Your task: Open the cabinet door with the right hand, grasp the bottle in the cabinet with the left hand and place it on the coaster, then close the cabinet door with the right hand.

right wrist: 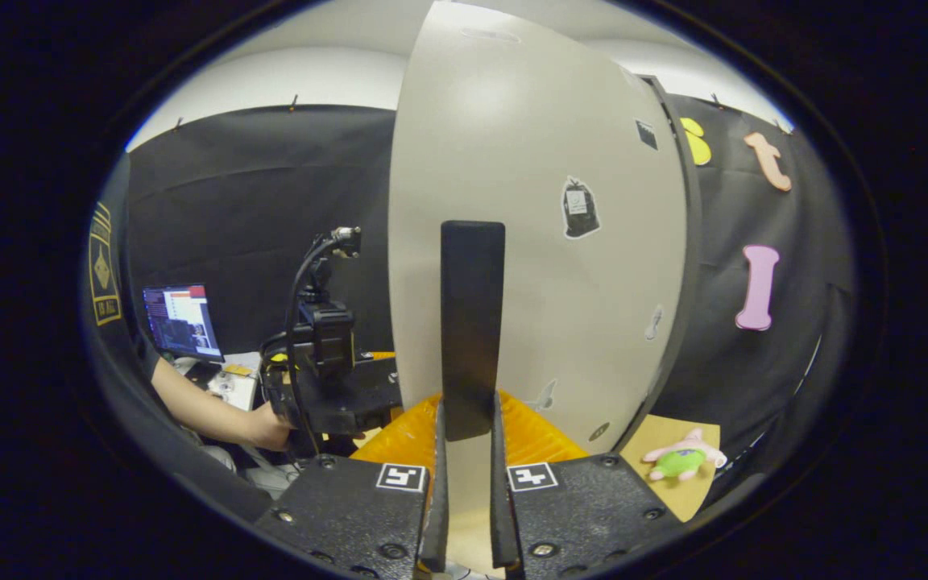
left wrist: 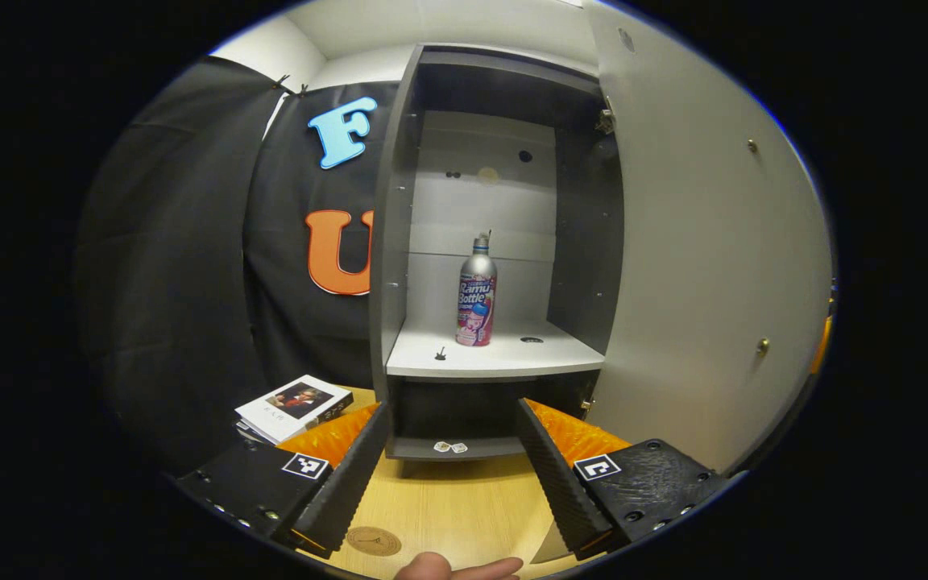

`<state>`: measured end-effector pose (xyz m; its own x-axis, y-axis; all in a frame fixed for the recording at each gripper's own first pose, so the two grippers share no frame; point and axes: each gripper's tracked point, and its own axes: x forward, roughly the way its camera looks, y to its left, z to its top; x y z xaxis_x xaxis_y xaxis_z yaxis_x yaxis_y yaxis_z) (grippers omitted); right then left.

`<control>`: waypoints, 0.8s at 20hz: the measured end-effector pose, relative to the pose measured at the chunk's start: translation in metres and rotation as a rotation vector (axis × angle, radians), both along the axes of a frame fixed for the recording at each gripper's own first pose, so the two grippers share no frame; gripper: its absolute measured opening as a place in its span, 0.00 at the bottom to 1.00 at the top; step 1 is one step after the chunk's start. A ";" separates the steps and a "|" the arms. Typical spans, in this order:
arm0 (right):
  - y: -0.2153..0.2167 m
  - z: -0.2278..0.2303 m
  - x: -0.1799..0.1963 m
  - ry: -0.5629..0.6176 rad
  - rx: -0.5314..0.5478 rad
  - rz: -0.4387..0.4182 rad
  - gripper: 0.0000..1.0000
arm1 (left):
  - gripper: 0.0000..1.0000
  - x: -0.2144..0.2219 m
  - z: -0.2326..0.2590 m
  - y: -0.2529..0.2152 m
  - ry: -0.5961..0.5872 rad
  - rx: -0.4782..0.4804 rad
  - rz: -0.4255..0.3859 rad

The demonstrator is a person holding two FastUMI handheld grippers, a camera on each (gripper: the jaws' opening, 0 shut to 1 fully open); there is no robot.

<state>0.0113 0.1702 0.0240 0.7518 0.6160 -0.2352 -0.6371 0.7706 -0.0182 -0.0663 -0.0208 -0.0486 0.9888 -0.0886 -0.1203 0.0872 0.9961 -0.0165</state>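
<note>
My left gripper point(left wrist: 452, 475) hung with its fingers spread wide apart and nothing between them. My right gripper point(right wrist: 468, 491) had its fingers drawn close together, pressing either side of the door handle point(right wrist: 472, 322). My left forearm point(right wrist: 206, 407) reached forward, its hand point(right wrist: 271, 427) holding the rig.

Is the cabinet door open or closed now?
Open. The door is swung aside, and the bottle stands upright on the shelf inside.

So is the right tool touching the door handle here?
Touching. The right gripper view shows the right tool with both fingers closed against the door handle, no gap.
</note>
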 end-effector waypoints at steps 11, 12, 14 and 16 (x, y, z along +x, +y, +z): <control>-0.047 0.007 -0.014 -0.091 0.017 -0.276 0.23 | 0.95 0.046 -0.014 -0.047 -0.003 0.029 -0.092; -0.053 0.010 -0.014 -0.097 0.018 -0.307 0.23 | 0.95 0.052 -0.015 -0.051 -0.002 0.030 -0.099; -0.066 0.013 -0.020 -0.101 0.029 -0.363 0.23 | 0.95 0.061 -0.015 -0.058 -0.002 0.031 -0.112; -0.079 0.020 -0.027 -0.097 0.042 -0.418 0.23 | 0.95 0.071 -0.015 -0.067 -0.006 0.039 -0.122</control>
